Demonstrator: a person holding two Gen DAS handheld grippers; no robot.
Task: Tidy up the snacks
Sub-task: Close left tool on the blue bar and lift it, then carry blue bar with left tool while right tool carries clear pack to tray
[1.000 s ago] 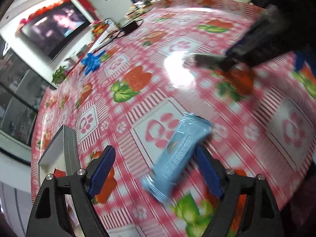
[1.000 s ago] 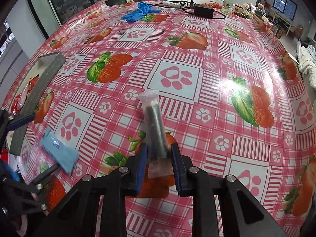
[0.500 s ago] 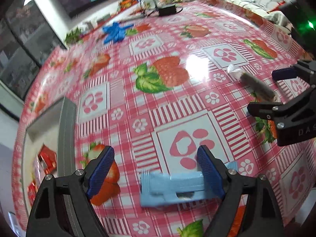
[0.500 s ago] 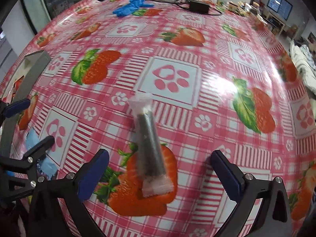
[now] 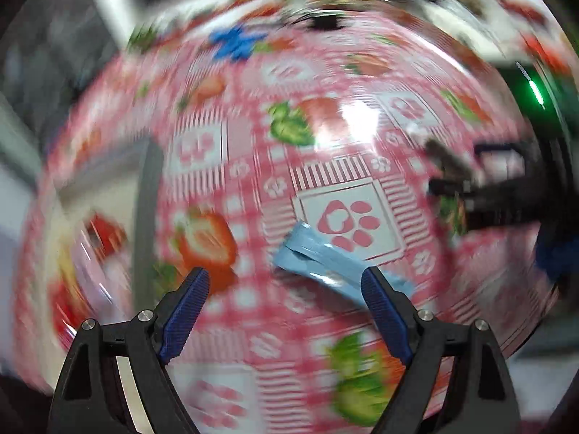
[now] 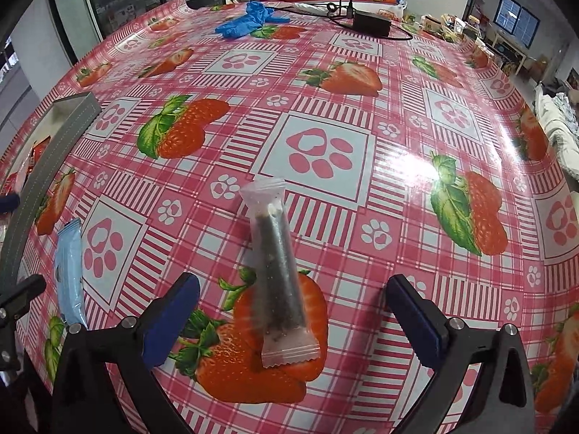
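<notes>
- The right hand-held gripper (image 6: 289, 311) is spread wide over the bench (image 6: 362, 83); its jaws have just been opening, and the pads touch nothing.
- Between those open jaws a clear-wrapped dark snack stick (image 6: 277, 271) lies flat on the bench, on a printed strawberry, clear of both pads. Its long axis runs away from the hand-held gripper, with its near crimped end closest to the camera.
- To the far left of the right hand-held gripper, a light blue snack packet (image 6: 68, 271) lies flat on the bench, near the dark parts of the other tool.
- The left hand-held gripper (image 5: 286, 296) is also spread, with nothing pinched. Its view is heavily blurred.
- In the left wrist view, the light blue snack packet lies slantwise just ahead of the fingertips. Its lower end reaches the right blue pad (image 5: 383, 311), and whether they touch cannot be told. The left pad is well apart from it.
- Left of the left hand-held gripper stands a grey-walled tray (image 5: 146, 217) holding red snack packets (image 5: 105, 235), their details too smeared to read.
- Far beyond both tools lie blue gloves (image 6: 249, 21) and a black power adapter (image 6: 371, 21) with its cable.
</notes>
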